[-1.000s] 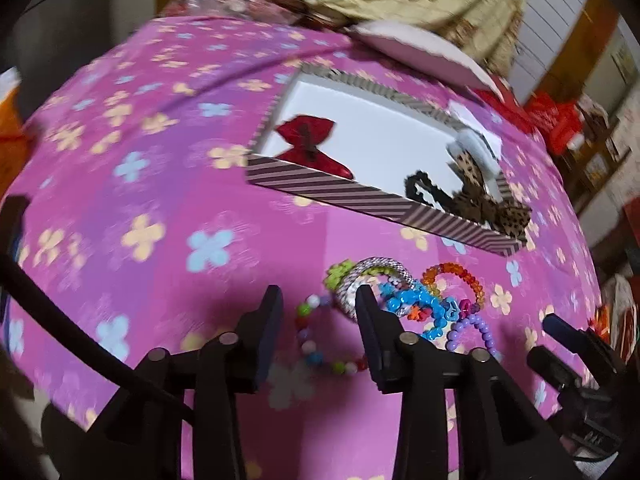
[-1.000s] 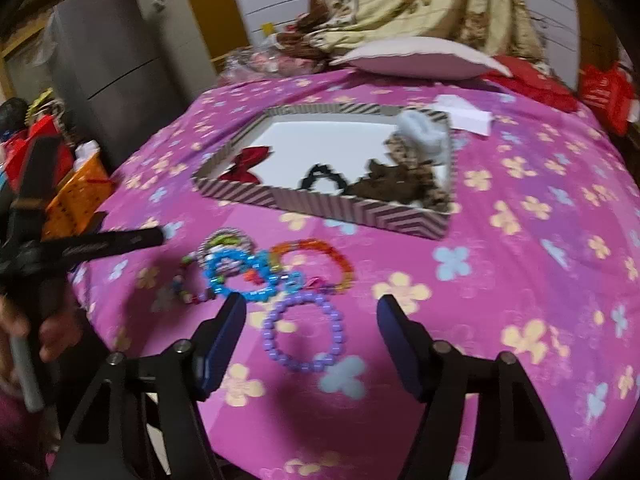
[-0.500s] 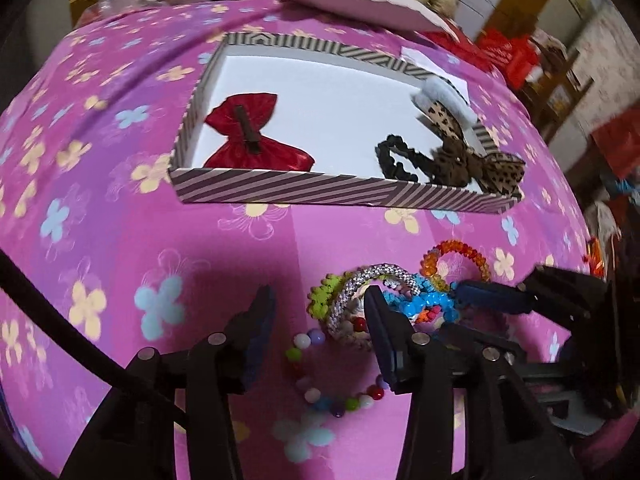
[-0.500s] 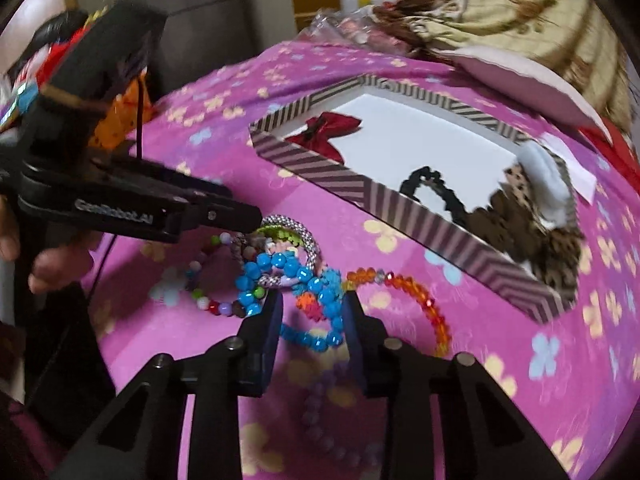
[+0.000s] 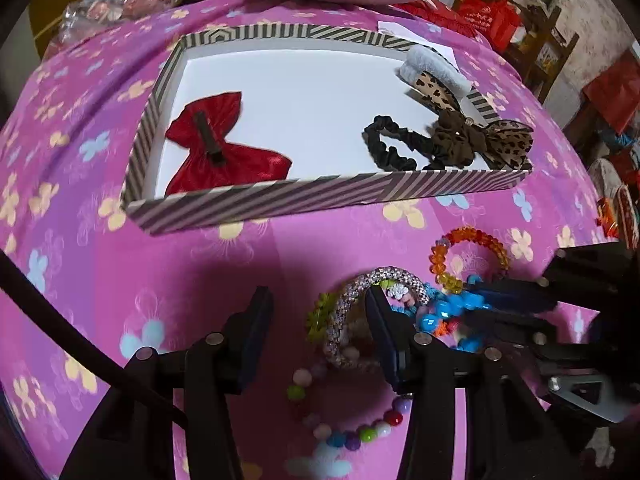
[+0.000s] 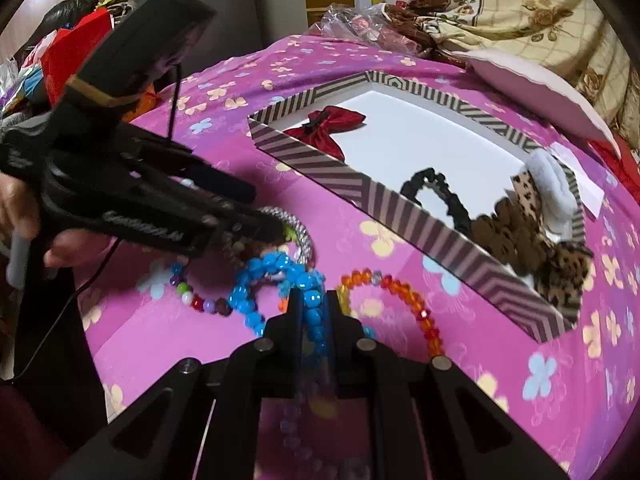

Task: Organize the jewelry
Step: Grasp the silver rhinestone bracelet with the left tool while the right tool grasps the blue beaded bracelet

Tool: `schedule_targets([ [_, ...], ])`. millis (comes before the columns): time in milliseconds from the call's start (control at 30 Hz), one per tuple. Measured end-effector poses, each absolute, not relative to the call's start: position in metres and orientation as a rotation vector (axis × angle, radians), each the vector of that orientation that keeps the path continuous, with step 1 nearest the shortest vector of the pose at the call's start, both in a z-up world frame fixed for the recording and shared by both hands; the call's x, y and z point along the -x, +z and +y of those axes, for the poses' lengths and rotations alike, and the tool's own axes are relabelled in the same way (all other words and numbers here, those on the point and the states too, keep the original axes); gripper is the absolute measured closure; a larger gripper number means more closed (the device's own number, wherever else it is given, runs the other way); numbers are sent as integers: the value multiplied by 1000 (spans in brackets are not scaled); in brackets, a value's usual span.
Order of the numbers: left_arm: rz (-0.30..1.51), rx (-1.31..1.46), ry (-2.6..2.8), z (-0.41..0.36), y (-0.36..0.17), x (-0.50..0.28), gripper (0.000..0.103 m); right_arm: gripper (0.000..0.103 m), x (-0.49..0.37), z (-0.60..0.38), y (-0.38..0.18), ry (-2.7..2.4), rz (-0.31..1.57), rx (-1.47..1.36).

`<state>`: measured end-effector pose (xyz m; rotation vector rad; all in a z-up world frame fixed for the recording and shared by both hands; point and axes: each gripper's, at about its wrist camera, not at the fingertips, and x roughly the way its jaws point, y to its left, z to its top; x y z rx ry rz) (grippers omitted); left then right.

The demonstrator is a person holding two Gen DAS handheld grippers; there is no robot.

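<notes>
Blue bracelet [image 6: 308, 300] clamped in right gripper [image 6: 314, 308] jaws; left gripper [image 5: 316, 320] jaws apart around silver bangle [image 5: 360, 300]; tangled beads may drag along.

left gripper [image 5: 318, 322] — jaws apart, low over bed | right gripper [image 6: 314, 308] — jaws clamped on blue beads

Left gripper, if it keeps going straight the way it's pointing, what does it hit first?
Likely the sparkly silver bracelet lying between the open left gripper fingers; farther on stands the striped box. Depth is uncertain.
</notes>
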<state>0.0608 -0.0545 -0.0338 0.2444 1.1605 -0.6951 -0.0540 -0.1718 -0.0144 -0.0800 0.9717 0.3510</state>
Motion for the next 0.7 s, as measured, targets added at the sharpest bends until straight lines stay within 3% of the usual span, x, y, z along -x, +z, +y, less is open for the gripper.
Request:
schedule_targets([
  [33, 1156, -253, -694, -57, -34, -61, 67, 93, 57, -175, -12, 347, 965, 69],
  [67, 1150, -255, -694, -57, -33, -61, 81, 93, 59, -177, -9, 344, 960, 59],
  [233, 1157, -176, -703, -50, -28, -61, 99, 93, 68, -187, 10, 333, 915, 21],
  [700, 1065, -75, -628, -26, 19, -50, 99, 93, 67, -198, 62, 302, 822, 18],
])
